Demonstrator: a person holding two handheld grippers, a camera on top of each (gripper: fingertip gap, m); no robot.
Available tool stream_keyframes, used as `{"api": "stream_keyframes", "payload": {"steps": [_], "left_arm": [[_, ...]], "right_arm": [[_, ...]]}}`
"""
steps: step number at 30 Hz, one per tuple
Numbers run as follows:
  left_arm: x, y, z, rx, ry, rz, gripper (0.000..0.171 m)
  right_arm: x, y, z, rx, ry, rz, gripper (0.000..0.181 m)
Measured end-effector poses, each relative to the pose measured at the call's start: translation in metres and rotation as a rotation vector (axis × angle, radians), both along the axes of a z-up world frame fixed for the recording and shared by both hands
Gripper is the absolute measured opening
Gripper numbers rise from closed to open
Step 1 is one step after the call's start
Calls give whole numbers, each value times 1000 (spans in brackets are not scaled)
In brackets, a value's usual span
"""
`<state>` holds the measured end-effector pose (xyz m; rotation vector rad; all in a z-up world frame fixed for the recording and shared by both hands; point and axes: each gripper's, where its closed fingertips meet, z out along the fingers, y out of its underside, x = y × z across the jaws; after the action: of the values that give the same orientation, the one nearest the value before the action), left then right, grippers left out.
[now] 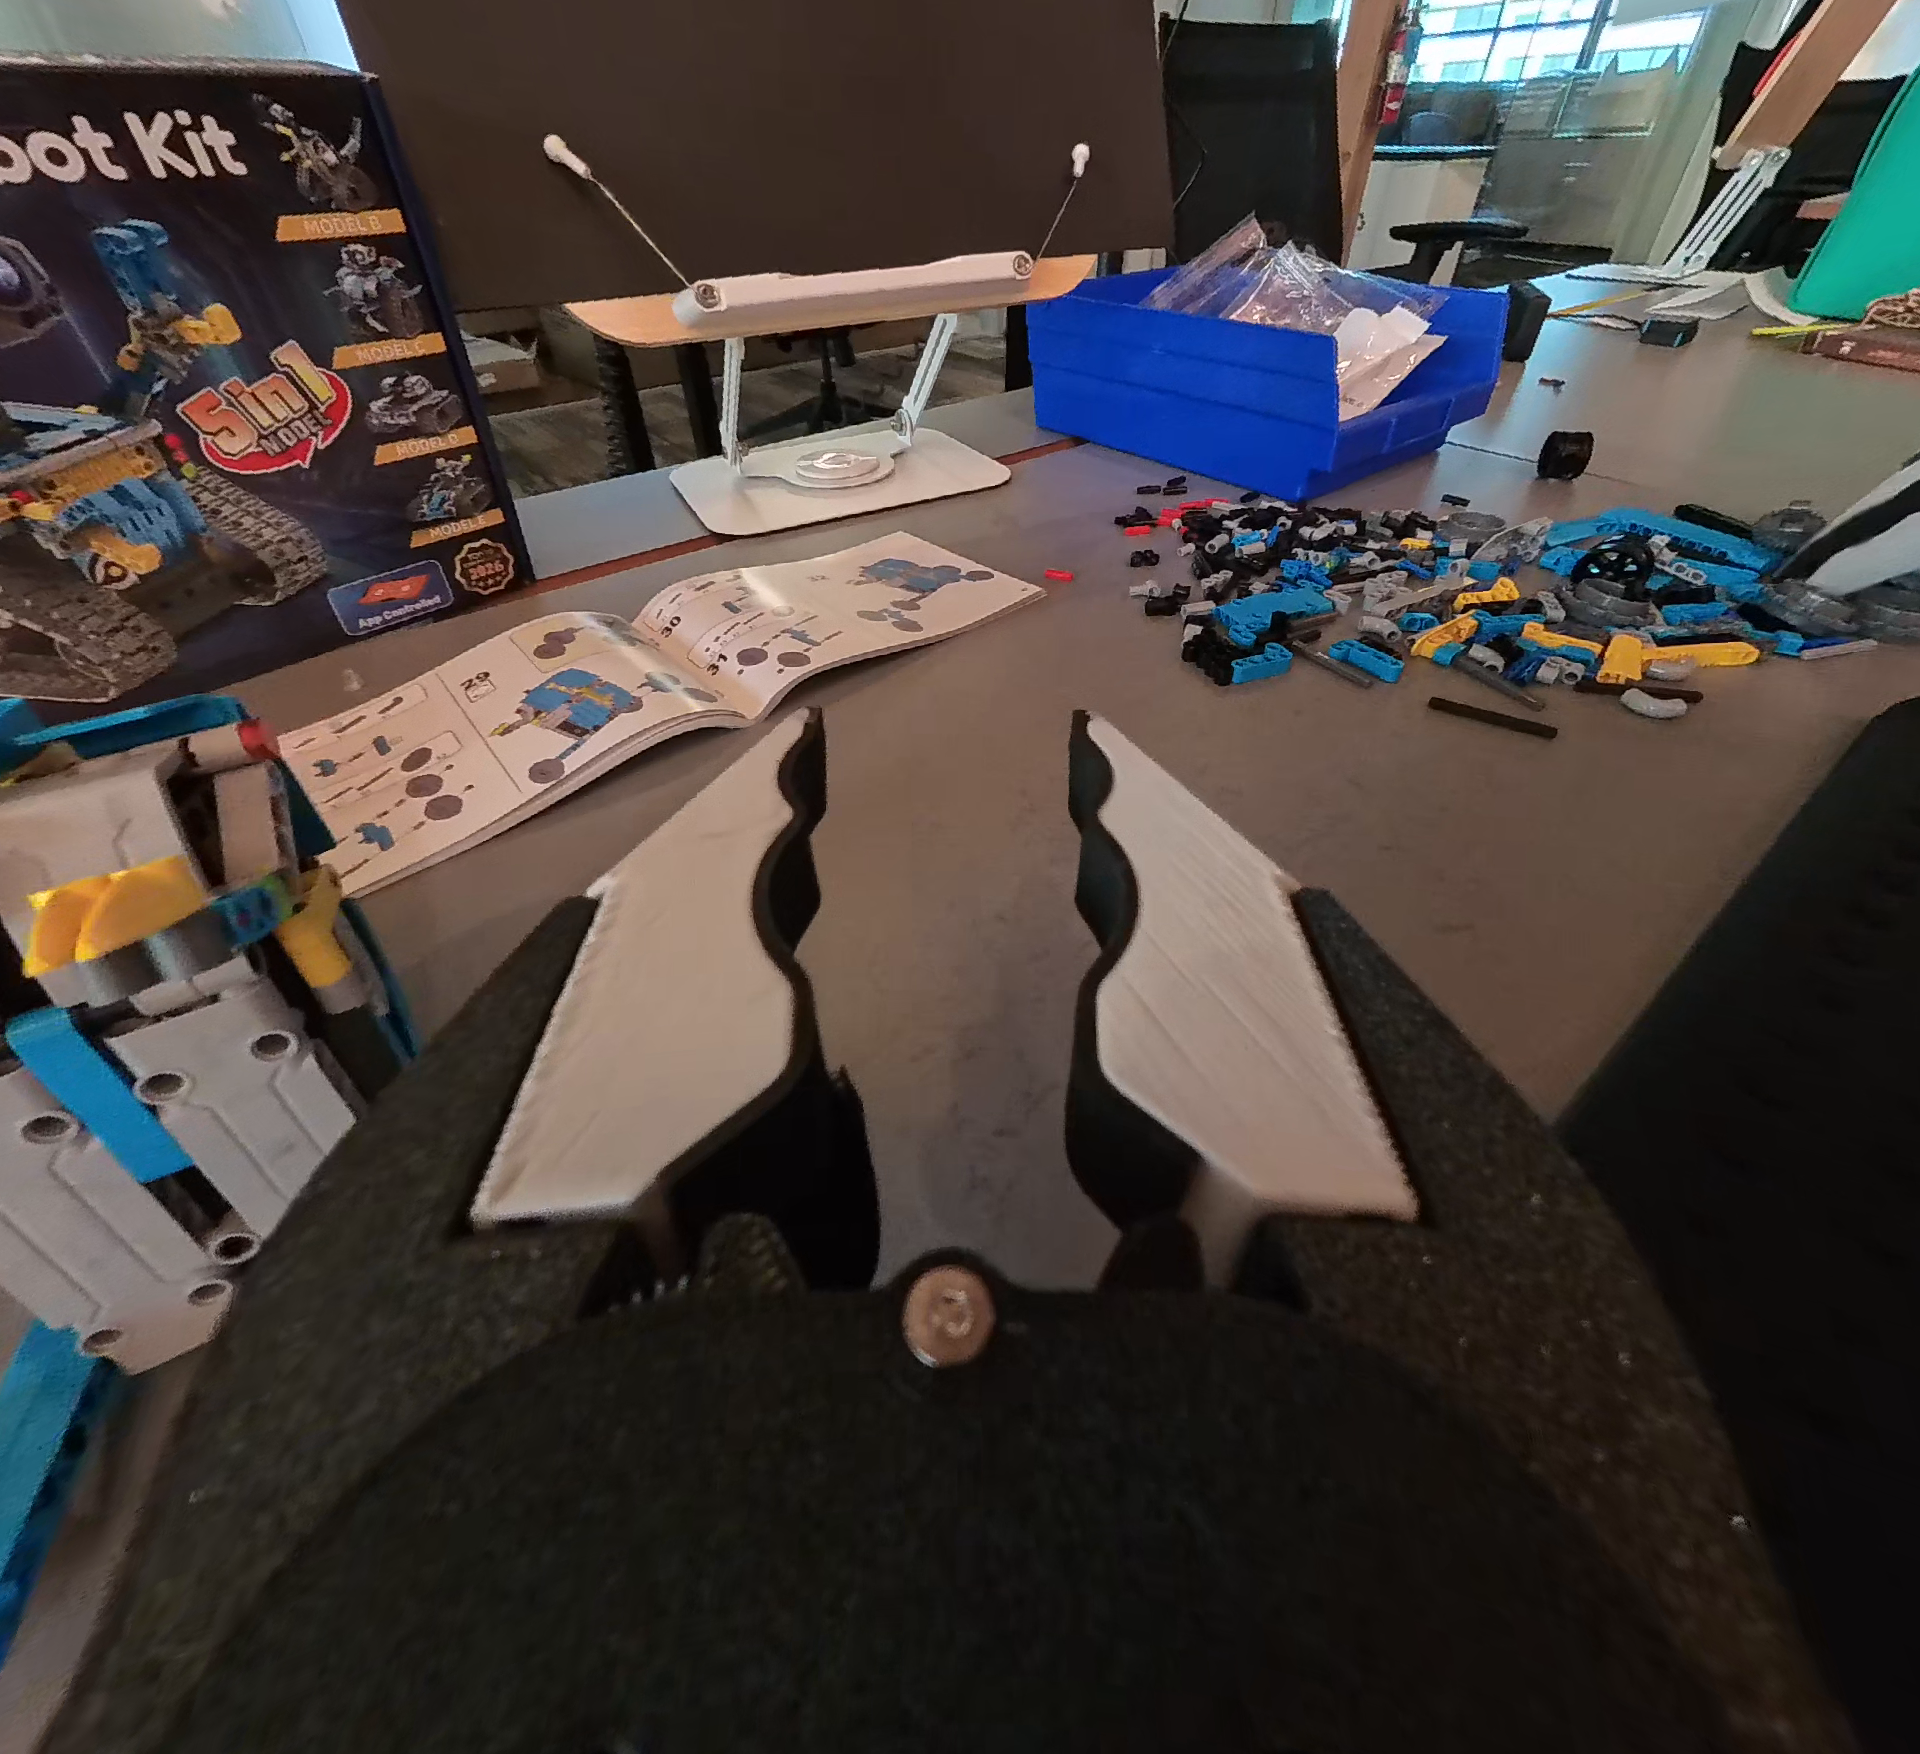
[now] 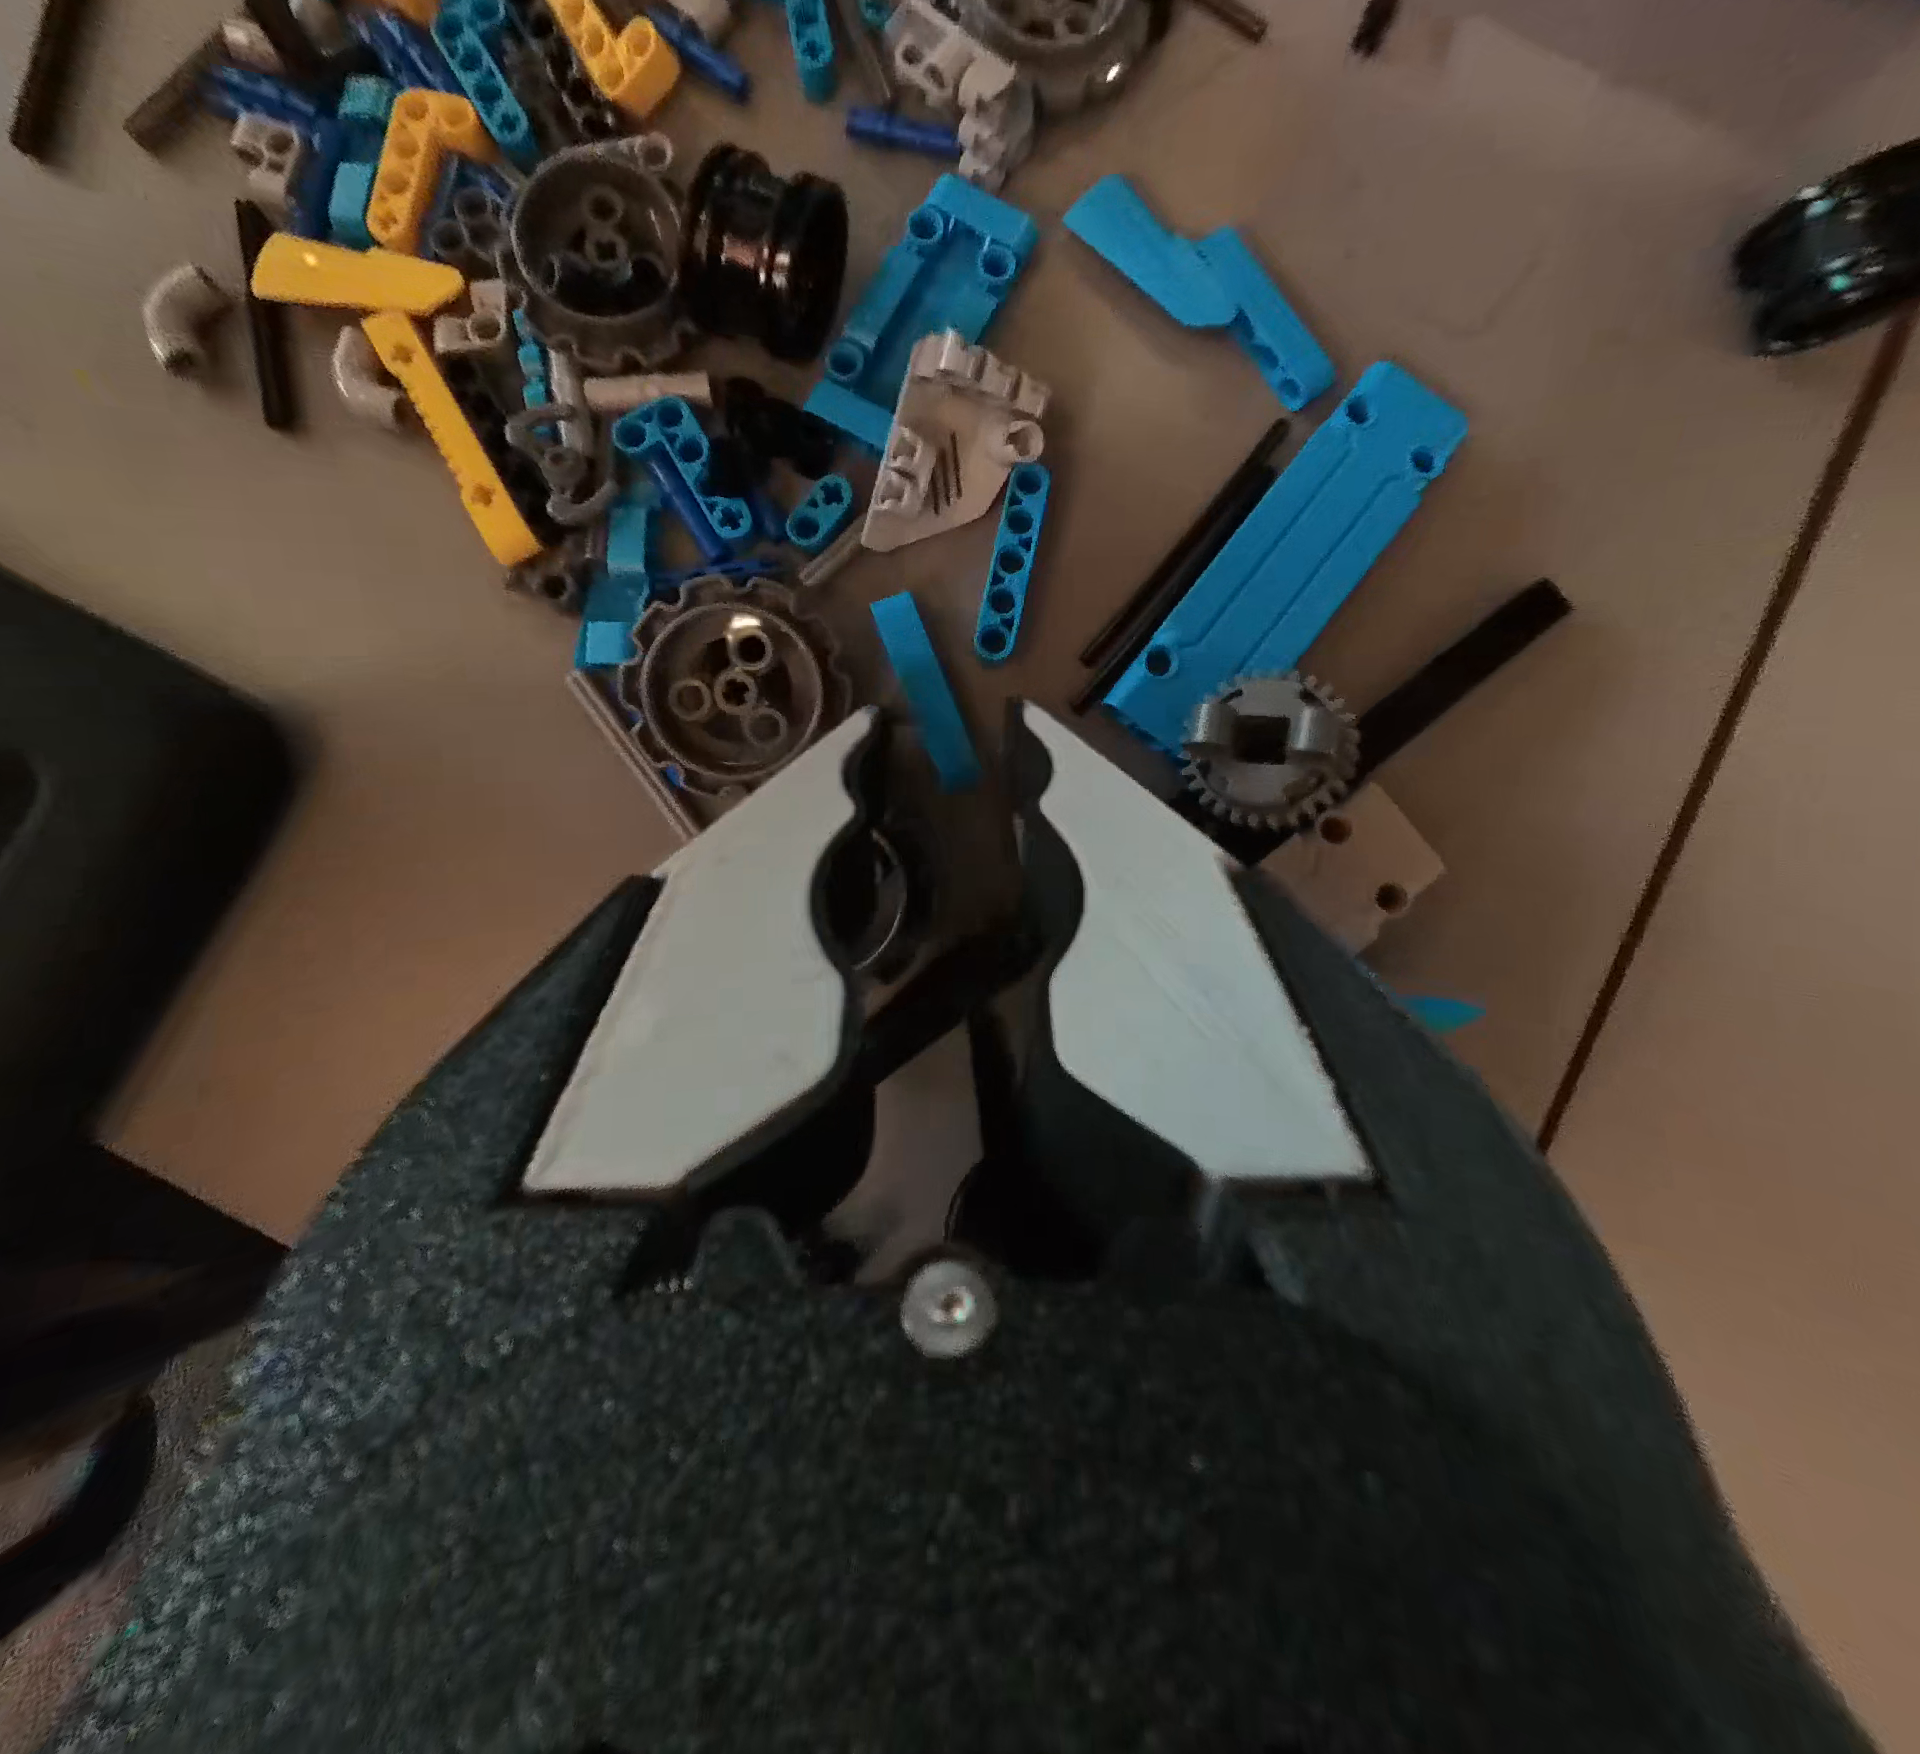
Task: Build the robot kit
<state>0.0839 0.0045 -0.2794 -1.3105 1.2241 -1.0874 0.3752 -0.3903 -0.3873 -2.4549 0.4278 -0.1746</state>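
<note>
Left wrist view: we see the left gripper (image 1: 945, 728) held low over the grey table (image 1: 935, 894), its white fingers (image 1: 675, 977) spread wide with bare tabletop between them and nothing held; just beyond the fingertips lies an open instruction booklet (image 1: 665, 665); at the left edge, close beside the gripper, stands a partly built model (image 1: 177, 1029) of grey, blue and yellow pieces; behind it stands the printed kit box (image 1: 229, 374); farther back we note a white stand (image 1: 842, 374) and a blue bin (image 1: 1268, 374) holding clear plastic bags; a scattered pile of loose pieces (image 1: 1455, 603) occupies the table to the right; the tip of the other gripper shows at the right edge above that pile.

Right wrist view: we see the right gripper (image 2: 945, 733) angled down over the same pile (image 2: 582, 250); its fingers (image 2: 727, 1008) stand narrow, tips apart, and a dark round piece (image 2: 883, 904), apparently a wheel, sits between them, touching the inner faces; the picture is blurred, so we cannot tell whether it is firmly clamped; just past the fingertips lie a small blue strip (image 2: 925, 686), a grey toothed hub (image 2: 732, 691) to the left and a grey gear (image 2: 1273, 748) to the right; a long blue panel (image 2: 1299, 551) and a black wheel rim (image 2: 769, 250) lie farther on.
</note>
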Motion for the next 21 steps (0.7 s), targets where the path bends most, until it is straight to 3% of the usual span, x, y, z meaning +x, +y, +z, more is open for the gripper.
{"api": "stream_keyframes", "payload": {"steps": [2, 4, 8, 12, 14, 18, 21], "left_arm": [[0, 0, 1, 16, -1, 6, 47], [-1, -1, 2, 30, -5, 8, 47], [-1, -2, 2, 42, -5, 8, 47], [2, -3, -1, 42, 14, 5, 47], [2, 1, -3, 38, 22, 25, 47], [-4, 10, 1, 8, 1, 59, 47], [-10, 15, 1, 45, 15, 82, 47]], "right_arm": [[-4, 5, 0, 2, 33, 47, 8], [-3, 5, 3, -13, 39, 64, 8], [-20, 34, 48, 74, 87, 155, 8], [-74, 133, 115, 278, 16, 396, 8], [-113, 195, 124, 322, 25, 534, 8], [-190, 296, 109, 258, 190, 825, 8], [-199, 358, 74, 163, 150, 908, 8]]}}
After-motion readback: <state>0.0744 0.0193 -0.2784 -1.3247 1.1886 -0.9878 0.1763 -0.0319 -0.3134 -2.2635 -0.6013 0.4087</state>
